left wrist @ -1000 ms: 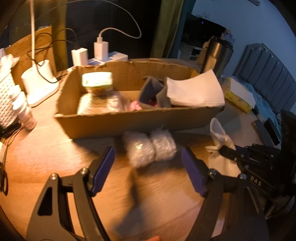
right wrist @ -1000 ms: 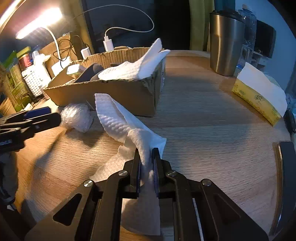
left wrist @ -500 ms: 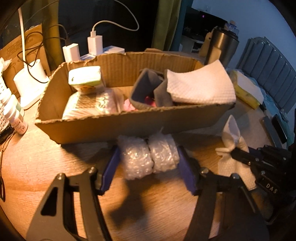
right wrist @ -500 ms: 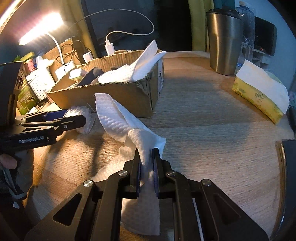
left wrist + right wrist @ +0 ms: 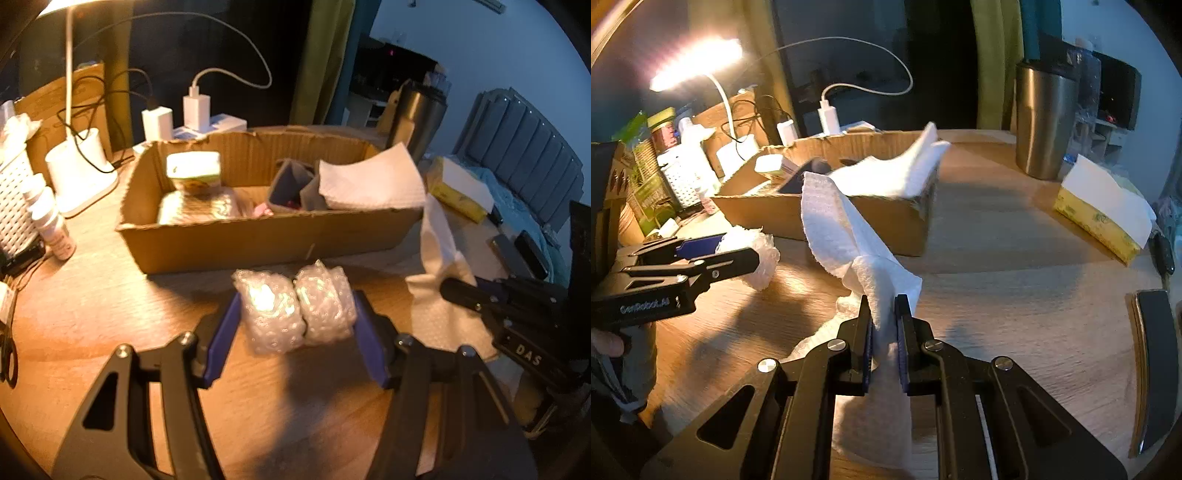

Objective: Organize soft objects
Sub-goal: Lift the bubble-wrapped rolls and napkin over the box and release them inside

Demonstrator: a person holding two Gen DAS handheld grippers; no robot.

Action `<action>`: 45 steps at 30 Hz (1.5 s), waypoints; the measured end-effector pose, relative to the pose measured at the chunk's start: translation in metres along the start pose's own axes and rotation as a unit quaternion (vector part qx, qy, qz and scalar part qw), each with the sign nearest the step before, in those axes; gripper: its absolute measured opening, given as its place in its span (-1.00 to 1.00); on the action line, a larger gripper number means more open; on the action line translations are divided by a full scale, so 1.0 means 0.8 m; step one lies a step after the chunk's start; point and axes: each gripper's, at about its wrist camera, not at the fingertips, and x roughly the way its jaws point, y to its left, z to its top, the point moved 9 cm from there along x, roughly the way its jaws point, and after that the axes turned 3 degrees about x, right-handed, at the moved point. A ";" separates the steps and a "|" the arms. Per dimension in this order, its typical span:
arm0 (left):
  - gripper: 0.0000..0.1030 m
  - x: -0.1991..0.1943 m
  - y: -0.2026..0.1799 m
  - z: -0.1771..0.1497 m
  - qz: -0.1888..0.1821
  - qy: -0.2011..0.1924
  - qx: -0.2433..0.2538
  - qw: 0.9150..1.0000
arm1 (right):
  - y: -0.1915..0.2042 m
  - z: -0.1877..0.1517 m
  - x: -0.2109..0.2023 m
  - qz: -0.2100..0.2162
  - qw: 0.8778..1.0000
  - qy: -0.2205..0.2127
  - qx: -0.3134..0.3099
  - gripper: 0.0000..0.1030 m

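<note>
My left gripper is shut on a roll of bubble wrap, both blue pads against its ends, held just above the wooden table in front of the cardboard box. The roll also shows in the right wrist view. My right gripper is shut on a white paper towel and lifts it off the table to the right of the box. The box holds a folded white towel, a grey cloth and packets.
A steel tumbler and a yellow tissue pack stand on the table to the right. A lamp base, chargers, cables and a white basket crowd the back left. Small bottles stand left of the box.
My left gripper moved forward around the bubble wrap roll, closed on it and raised it slightly. My right gripper stayed shut on the paper towel and lifted it a little.
</note>
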 end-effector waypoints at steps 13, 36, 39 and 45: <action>0.18 -0.061 0.027 -0.003 0.000 -0.041 -0.022 0.999 | 0.048 0.033 -0.020 0.005 0.999 -0.032 -0.032 -0.76; 0.19 -0.094 0.042 0.096 -0.006 -0.103 -0.002 0.995 | 0.040 0.125 -0.046 -0.008 0.994 -0.106 -0.031 -0.76; 0.19 -0.086 0.046 0.111 -0.002 -0.106 -0.001 0.994 | 0.035 0.135 -0.042 -0.007 0.994 -0.106 -0.030 -0.76; 0.19 -0.066 0.046 0.139 -0.006 -0.109 -0.004 0.994 | 0.019 0.155 -0.030 -0.009 0.994 -0.109 -0.026 -0.76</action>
